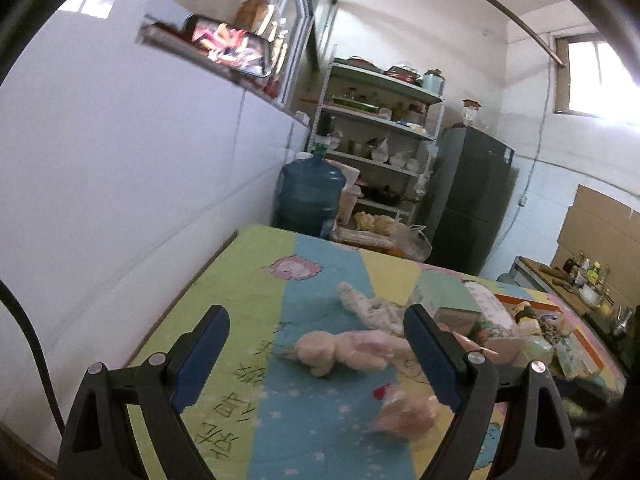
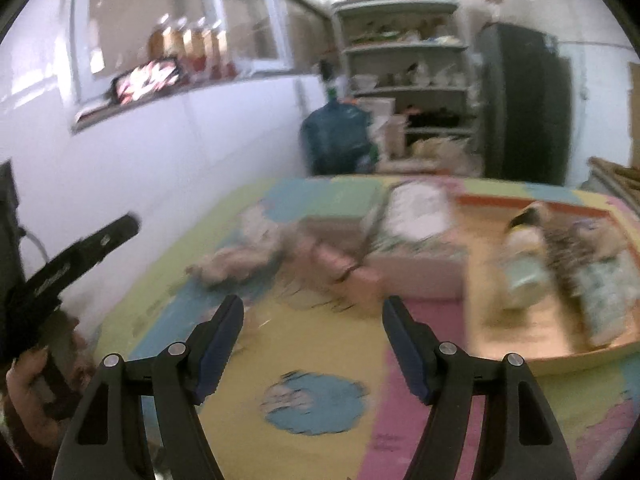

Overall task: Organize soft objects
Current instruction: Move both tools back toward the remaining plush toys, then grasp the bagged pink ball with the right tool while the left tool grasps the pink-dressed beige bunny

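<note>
A pale pink plush rabbit (image 1: 344, 352) lies on the colourful play mat (image 1: 256, 292), and a cream plush toy (image 1: 372, 306) lies just beyond it. A third pink plush (image 1: 408, 414) in clear wrap rests nearer, by the right finger. My left gripper (image 1: 316, 320) hovers open above the mat, the rabbit between its fingers but apart from them. In the blurred right wrist view my right gripper (image 2: 312, 308) is open and holds nothing. The plush toys (image 2: 240, 260) lie ahead of it, and a wooden tray (image 2: 560, 344) with several soft things sits to the right.
A white box (image 2: 416, 264) stands beside the tray. A white wall (image 1: 140, 184) borders the mat's left side. Behind the mat are a blue water jug (image 1: 310, 196), a shelf rack (image 1: 380, 132) and a dark fridge (image 1: 468, 200). A hand (image 2: 32, 384) holding the other gripper shows at the left.
</note>
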Demonstrator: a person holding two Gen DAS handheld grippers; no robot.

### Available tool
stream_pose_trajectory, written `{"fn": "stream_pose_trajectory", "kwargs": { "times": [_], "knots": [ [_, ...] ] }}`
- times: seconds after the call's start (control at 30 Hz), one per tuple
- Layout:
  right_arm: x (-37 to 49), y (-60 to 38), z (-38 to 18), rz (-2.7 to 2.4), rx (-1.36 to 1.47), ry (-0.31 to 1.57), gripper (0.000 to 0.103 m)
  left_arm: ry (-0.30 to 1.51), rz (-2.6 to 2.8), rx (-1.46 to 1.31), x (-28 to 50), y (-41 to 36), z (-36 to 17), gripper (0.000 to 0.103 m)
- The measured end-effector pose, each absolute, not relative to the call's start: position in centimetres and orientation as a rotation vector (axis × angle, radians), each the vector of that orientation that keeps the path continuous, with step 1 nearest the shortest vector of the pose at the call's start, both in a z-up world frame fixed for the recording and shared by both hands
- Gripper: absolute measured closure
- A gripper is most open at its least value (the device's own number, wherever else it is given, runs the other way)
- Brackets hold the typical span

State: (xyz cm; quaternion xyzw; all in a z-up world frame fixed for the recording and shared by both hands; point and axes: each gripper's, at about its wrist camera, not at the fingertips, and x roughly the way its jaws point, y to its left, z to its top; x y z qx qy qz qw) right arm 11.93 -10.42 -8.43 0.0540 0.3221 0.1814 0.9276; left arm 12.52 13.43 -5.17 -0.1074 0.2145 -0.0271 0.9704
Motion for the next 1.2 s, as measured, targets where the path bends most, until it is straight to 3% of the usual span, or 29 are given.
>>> {"fn": "stream_pose_trajectory", "kwargs": {
  "times": [0.53, 0.6, 0.8, 1.07, 1.2],
  "knots": [
    [16.9, -3.1, -13.7, 0.532, 0.105, 0.841, 0.03, 0.538, -0.249, -0.128, 15.8, 14.0, -6.9, 0.014],
    [16.9, -3.2, -13.7, 0.529, 0.103, 0.845, 0.04, 0.561, -0.301, -0.107, 16.8, 13.5, -7.1, 0.014],
    [16.2, -4.1, -13.6, 0.538, 0.099, 0.835, 0.044, 0.594, -0.458, 0.103, 19.1, 11.1, -7.8, 0.014],
    [15.1, -5.9, -13.1, 0.537, 0.133, 0.828, 0.044, 0.588, -0.634, 0.455, 19.8, 7.5, -9.2, 0.022],
    [14.7, -6.8, -12.6, 0.528, 0.147, 0.816, 0.043, 0.652, -0.655, 0.503, 21.6, 6.7, -10.3, 0.029]
  ]
}}
